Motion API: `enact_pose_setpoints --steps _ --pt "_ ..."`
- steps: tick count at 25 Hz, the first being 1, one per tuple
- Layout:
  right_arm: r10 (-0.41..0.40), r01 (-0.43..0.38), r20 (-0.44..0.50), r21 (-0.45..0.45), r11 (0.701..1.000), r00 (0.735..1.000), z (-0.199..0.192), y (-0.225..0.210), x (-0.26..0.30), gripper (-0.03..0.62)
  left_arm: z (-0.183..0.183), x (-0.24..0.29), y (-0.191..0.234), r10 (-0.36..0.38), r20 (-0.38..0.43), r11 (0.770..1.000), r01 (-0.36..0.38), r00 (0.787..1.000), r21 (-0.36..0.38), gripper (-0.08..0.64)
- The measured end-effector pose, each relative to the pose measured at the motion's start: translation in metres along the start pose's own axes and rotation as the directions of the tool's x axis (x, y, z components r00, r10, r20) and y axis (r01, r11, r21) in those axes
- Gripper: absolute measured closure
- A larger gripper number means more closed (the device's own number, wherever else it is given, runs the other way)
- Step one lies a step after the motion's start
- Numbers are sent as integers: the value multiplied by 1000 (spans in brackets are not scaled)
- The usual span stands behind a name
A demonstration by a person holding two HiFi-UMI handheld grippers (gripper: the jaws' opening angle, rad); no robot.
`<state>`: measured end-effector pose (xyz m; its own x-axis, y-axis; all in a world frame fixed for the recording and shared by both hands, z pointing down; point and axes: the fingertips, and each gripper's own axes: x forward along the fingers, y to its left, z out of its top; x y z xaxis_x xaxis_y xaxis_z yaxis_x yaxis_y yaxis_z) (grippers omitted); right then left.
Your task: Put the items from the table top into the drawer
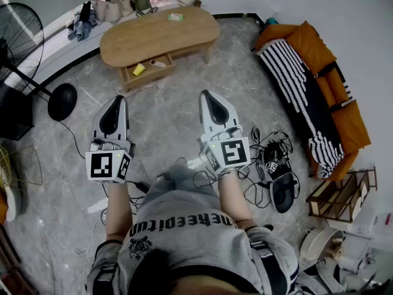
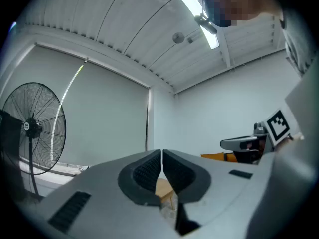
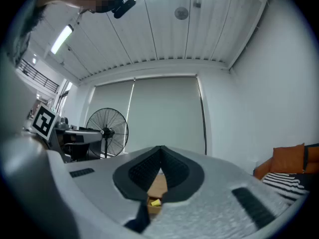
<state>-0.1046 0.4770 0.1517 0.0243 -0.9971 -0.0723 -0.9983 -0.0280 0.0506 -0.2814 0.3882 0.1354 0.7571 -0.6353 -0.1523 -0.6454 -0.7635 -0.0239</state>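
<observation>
A kidney-shaped wooden table (image 1: 141, 39) stands far ahead on the grey floor. Its drawer (image 1: 149, 70) is pulled out, with a yellow item (image 1: 139, 69) and a small flat item (image 1: 158, 63) inside. A green-and-white item (image 1: 175, 17) lies on the table top near the back edge. My left gripper (image 1: 116, 99) and right gripper (image 1: 206, 94) are held side by side well short of the table. Both are shut and hold nothing. In the right gripper view the shut jaws (image 3: 160, 152) frame the drawer and the yellow item (image 3: 155, 202). The left gripper (image 2: 162, 154) shows only a sliver of table.
A black standing fan (image 1: 27, 54) is at the left. An orange sofa with a striped blanket (image 1: 319, 85) lines the right. Cables and sandals (image 1: 273, 165) lie on the floor by my right side. Bags (image 1: 123, 2) sit behind the table.
</observation>
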Motion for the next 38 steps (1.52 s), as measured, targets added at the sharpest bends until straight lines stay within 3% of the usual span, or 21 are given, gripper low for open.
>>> enact_pose_setpoints --steps 16,25,38 --pt "9 -9 8 5 1000 1000 -9 -29 45 589 -6 47 12 20 -28 1000 -20 999 3 546" --pt "44 -44 11 12 999 999 -17 -68 67 589 -5 89 0 41 8 999 -42 999 18 546" --pt "10 -10 10 32 999 1000 -36 -116 129 589 -27 172 18 2 0 1000 -2 1000 25 546"
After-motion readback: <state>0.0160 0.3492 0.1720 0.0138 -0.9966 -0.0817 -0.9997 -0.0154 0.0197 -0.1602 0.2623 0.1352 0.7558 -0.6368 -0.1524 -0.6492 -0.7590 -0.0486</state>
